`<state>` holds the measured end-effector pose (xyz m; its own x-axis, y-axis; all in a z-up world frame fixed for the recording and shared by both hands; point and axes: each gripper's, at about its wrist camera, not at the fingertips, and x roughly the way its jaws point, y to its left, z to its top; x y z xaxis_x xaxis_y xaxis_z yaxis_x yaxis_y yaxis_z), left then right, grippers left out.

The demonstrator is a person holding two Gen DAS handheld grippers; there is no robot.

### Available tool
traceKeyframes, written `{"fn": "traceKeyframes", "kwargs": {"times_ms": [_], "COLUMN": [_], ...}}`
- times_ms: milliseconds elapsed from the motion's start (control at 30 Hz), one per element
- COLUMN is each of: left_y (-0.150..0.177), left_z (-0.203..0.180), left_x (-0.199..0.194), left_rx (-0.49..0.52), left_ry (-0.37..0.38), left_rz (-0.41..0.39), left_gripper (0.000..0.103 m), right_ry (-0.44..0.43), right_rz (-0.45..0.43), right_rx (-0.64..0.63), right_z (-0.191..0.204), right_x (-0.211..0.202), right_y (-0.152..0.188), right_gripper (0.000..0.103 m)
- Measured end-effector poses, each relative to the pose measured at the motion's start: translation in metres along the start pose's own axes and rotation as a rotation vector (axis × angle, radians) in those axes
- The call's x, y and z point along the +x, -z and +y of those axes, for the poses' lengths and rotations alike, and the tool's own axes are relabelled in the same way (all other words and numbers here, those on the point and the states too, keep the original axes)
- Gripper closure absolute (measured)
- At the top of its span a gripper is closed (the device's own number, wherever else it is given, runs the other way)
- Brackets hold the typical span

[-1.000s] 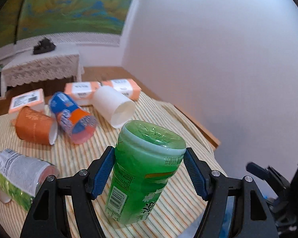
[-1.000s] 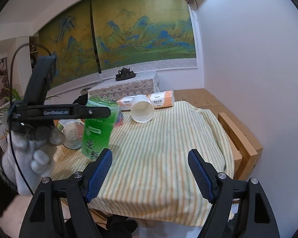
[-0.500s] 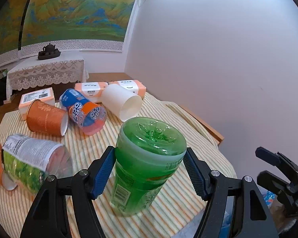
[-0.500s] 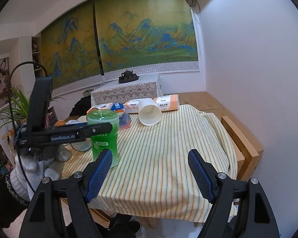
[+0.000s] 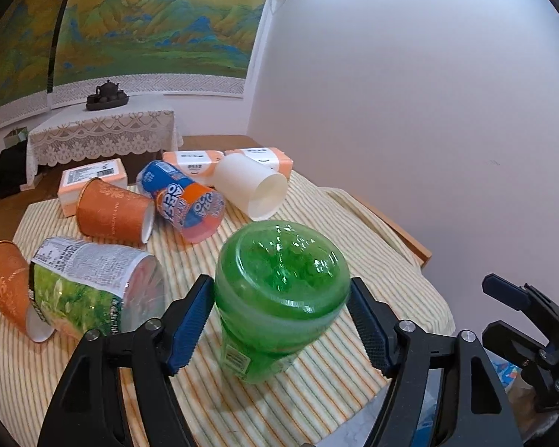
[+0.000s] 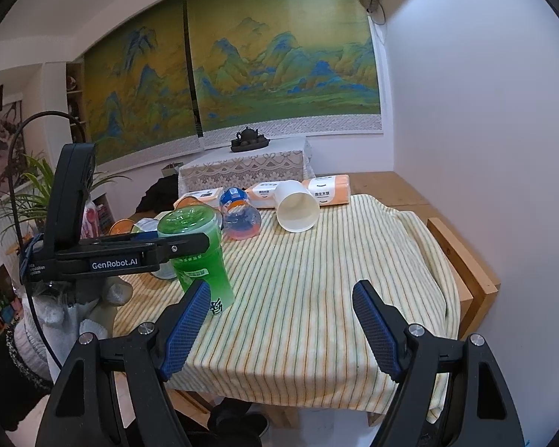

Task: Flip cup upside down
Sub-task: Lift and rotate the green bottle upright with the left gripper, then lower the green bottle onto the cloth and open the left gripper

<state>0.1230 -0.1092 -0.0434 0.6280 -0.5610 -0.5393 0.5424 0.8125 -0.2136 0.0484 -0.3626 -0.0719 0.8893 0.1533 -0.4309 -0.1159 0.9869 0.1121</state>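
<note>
A green translucent cup (image 5: 279, 294) stands upside down on the striped tablecloth (image 5: 361, 238), its closed base facing up. My left gripper (image 5: 281, 320) has its blue pads on both sides of the cup, touching or nearly touching it. The cup also shows in the right wrist view (image 6: 201, 257), standing on the cloth with the left gripper's arm across it. My right gripper (image 6: 281, 329) is open and empty above the front part of the table, to the right of the cup.
Several cups lie on their sides: a white one (image 5: 253, 192), a blue-orange one (image 5: 184, 201), two orange ones (image 5: 111, 210), and a label-wrapped one (image 5: 93, 283). Tissue packs (image 5: 227, 160) lie at the back. The wall is at the right.
The green cup came down from tilted in the air to standing upside down on the cloth. The left gripper lowered with it. The right gripper stayed open and nearly still.
</note>
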Motion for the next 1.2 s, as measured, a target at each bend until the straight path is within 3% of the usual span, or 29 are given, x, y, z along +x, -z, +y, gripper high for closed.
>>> {"fn": "traceKeyframes", "kwargs": {"times_ms": [467, 867, 967, 1200], "left_y": [0.002, 0.010, 0.019, 0.041], "left_z": [-0.006, -0.010, -0.008, -0.007], "left_x": [-0.008, -0.060, -0.081, -0.126], "left_rx": [0.036, 0.048, 0.035, -0.009], "left_ry": [-0.052, -0.145, -0.206, -0.360], "left_rz": [-0.024, -0.124, -0.149, -0.176], "left_gripper": [0.006, 0.003, 0.002, 0.002], "right_ry": [-0.004, -0.004, 0.016, 0.050], "right_rz": [-0.001, -0.023, -0.048, -0.091], "right_rx": [-0.006, -0.010, 0.007, 0.039], "right_z": [0.006, 0.023, 0.026, 0.034], "right_x": [-0.001, -0.010, -0.014, -0.020], "right_y": [0.001, 0.001, 0.001, 0.000], "right_gripper": [0.028, 0.026, 0.018, 0.012]}}
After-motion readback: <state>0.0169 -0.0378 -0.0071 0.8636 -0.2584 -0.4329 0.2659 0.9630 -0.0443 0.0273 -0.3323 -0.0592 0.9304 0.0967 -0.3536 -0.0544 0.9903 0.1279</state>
